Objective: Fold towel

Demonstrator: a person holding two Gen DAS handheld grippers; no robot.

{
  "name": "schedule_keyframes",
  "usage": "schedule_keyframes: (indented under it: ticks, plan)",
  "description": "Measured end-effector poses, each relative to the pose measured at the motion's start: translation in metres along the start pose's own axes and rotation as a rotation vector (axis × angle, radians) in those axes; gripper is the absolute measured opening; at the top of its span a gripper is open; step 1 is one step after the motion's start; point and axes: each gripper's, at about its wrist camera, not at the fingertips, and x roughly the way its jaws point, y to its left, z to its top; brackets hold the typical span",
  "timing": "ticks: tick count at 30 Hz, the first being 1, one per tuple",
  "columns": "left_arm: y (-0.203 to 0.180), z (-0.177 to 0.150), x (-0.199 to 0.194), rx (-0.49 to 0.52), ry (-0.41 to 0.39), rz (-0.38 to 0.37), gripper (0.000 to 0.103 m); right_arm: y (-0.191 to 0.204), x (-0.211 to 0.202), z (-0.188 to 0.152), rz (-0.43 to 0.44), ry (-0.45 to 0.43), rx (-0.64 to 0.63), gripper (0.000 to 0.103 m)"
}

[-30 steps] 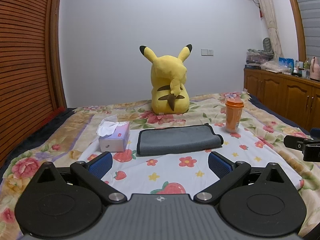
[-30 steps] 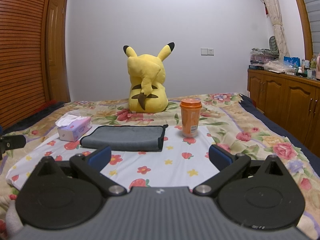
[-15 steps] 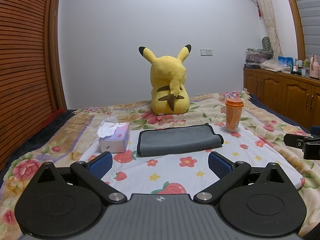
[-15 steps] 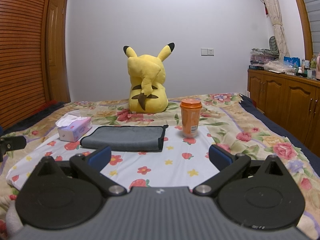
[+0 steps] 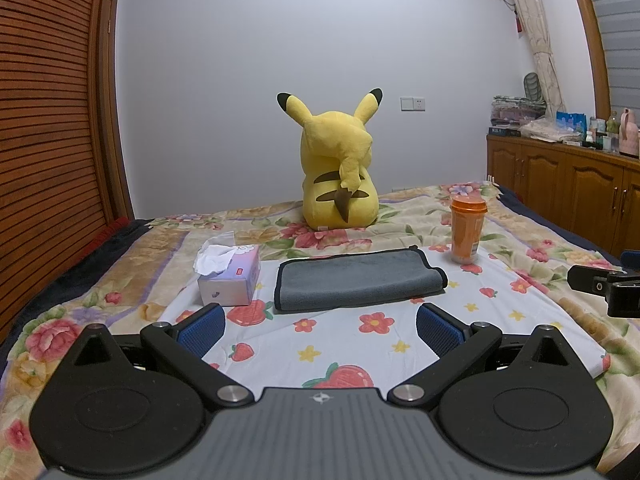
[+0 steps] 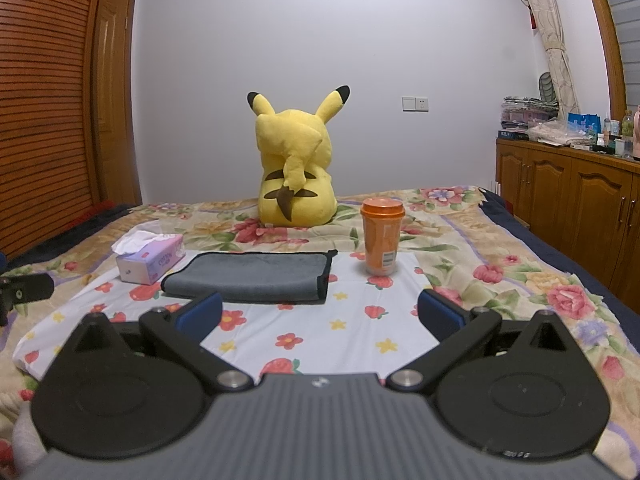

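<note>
A grey towel with a dark hem [image 5: 356, 280] lies folded flat on the white flowered sheet on the bed; it also shows in the right wrist view [image 6: 252, 276]. My left gripper [image 5: 320, 330] is open and empty, held back from the towel's near edge. My right gripper [image 6: 320, 316] is open and empty, also short of the towel, toward its right end. The tip of the right gripper shows at the right edge of the left wrist view [image 5: 600, 286].
A tissue box [image 5: 230, 280] stands left of the towel and an orange lidded cup [image 5: 467, 230] to its right. A yellow plush toy [image 5: 340, 168] sits behind. Wooden cabinets [image 6: 580, 208] line the right wall; a slatted wardrobe [image 5: 48, 140] is at left.
</note>
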Motion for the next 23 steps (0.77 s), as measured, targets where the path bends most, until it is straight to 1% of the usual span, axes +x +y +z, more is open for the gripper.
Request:
schedule_keyframes:
  ticks: [23]
  plan:
    - [0.0004, -0.0018, 0.0004, 0.001, 0.002, 0.001, 0.103, -0.0002, -0.0003, 0.0001, 0.0, 0.0, 0.0, 0.103]
